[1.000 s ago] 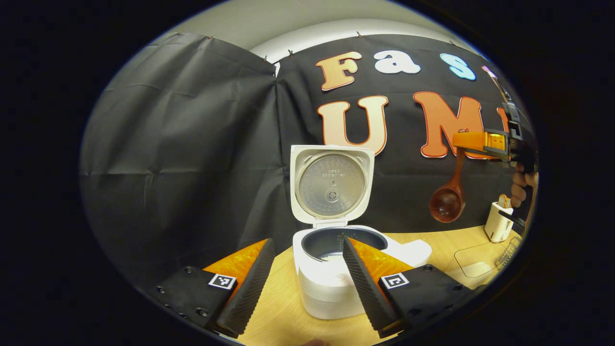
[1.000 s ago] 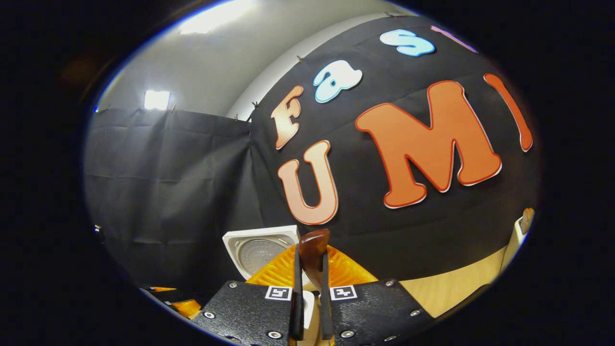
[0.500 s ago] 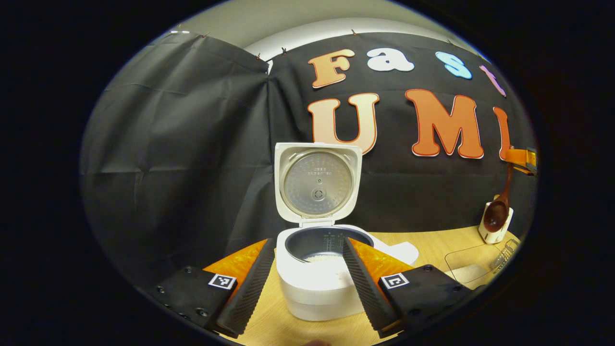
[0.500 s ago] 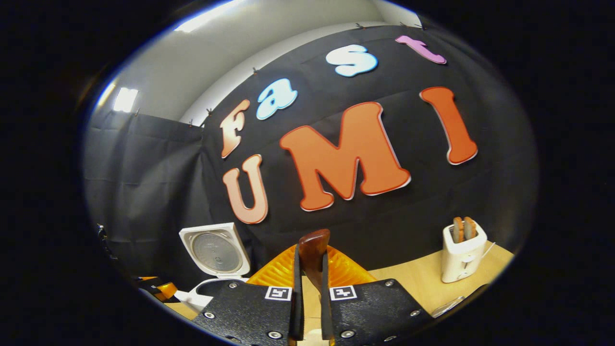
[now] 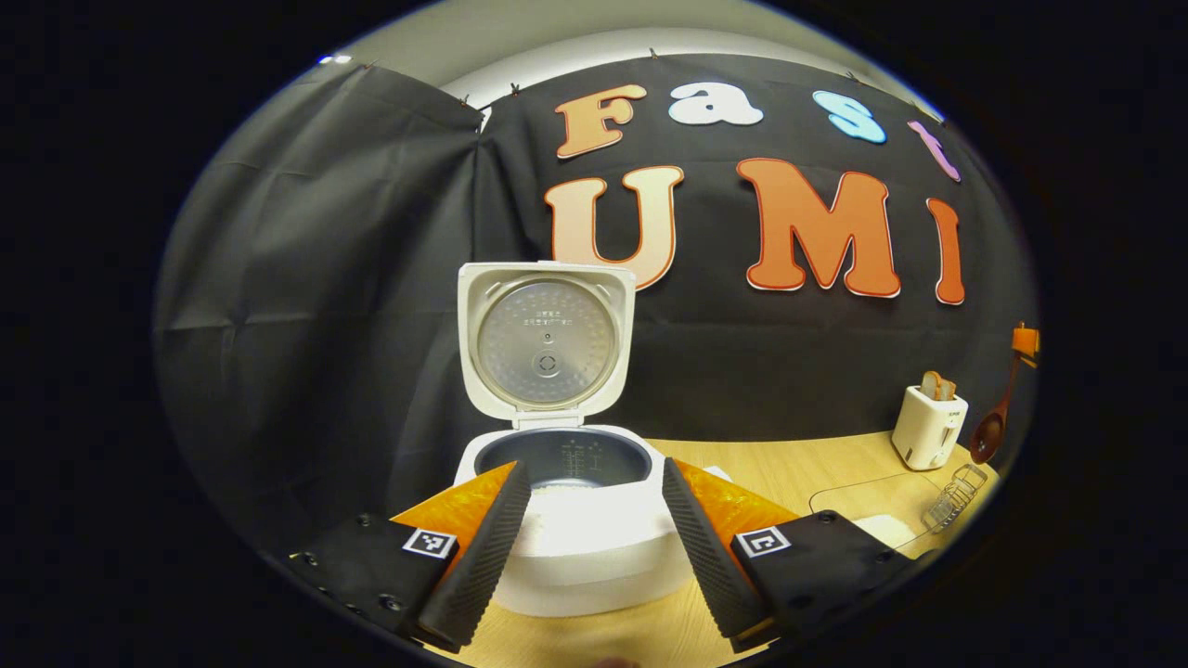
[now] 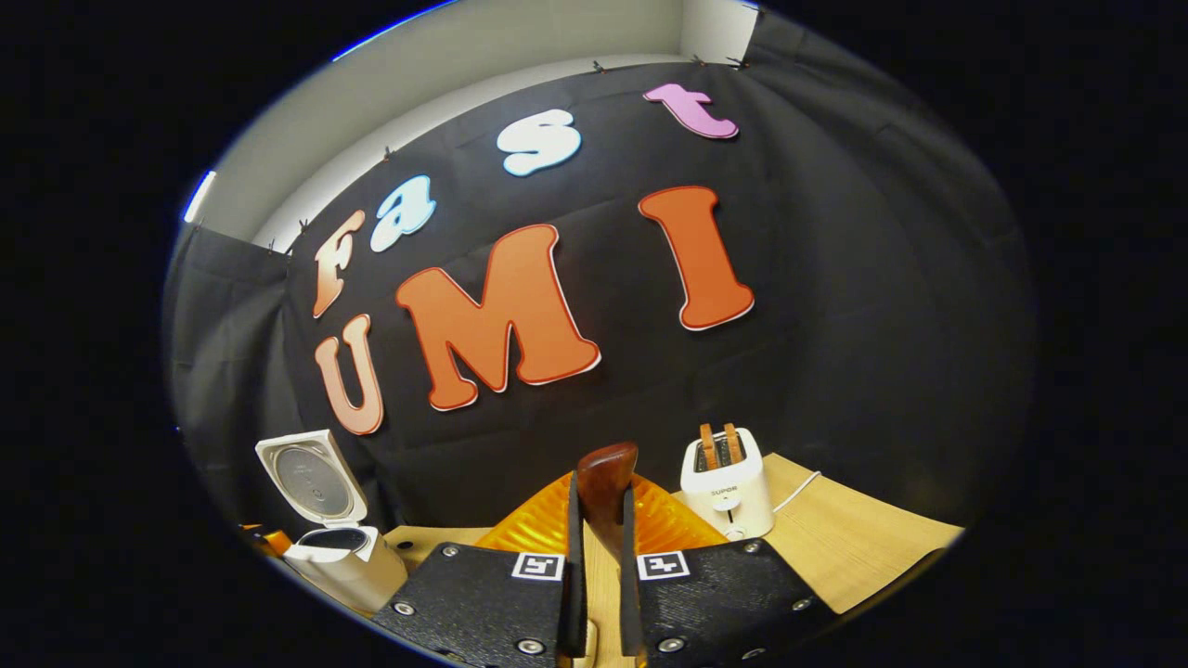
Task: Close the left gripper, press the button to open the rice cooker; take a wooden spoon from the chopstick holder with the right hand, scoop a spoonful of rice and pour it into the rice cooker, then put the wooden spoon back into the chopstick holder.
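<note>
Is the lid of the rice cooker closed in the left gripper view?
No, the lid of the rice cooker stands upright and open, so its round metal inner plate and the dark inner pot below are exposed.

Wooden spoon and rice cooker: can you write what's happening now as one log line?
rice cooker: lid open | wooden spoon: gripped by right gripper | left gripper: open, empty

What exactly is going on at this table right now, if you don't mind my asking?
A person is working with two handheld grippers. The rice cooker sits with its lid swung up. The left gripper hangs open in front of the cooker, holding nothing. The right gripper is shut on the wooden spoon, holding it by the handle above the table over by the toaster, away from the cooker.
</note>
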`<action>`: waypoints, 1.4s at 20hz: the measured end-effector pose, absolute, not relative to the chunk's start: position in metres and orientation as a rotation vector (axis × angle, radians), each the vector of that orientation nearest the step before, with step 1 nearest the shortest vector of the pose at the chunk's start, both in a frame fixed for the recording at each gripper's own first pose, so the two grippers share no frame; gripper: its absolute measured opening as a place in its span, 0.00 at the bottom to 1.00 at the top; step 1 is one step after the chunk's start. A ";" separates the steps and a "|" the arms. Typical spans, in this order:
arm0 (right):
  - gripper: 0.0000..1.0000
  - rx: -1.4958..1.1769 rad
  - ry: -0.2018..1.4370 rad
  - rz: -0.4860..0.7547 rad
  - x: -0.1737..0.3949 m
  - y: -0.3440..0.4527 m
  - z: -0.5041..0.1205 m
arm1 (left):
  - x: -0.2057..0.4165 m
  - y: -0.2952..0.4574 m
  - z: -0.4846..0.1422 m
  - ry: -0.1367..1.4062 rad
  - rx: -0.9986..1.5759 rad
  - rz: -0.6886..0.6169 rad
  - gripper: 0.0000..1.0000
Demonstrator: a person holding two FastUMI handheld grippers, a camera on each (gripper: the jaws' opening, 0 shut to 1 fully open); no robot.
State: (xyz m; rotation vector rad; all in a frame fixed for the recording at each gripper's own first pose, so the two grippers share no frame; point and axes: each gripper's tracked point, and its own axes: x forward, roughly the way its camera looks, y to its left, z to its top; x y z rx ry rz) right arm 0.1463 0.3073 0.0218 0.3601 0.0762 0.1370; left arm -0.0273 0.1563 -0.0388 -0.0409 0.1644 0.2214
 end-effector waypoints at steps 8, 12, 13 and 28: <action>0.14 0.461 0.189 0.135 0.135 0.314 0.000 | -0.018 0.148 -0.047 0.188 -0.028 0.233 0.94; 0.14 0.514 0.260 0.112 0.129 0.315 -0.013 | -0.013 0.148 -0.052 0.210 -0.023 0.243 0.94; 0.14 0.525 0.272 0.106 0.129 0.316 -0.015 | -0.012 0.145 -0.053 0.207 -0.020 0.238 0.94; 0.43 0.688 0.171 0.076 0.145 0.310 0.010 | -0.004 0.102 -0.041 0.193 0.017 0.186 0.93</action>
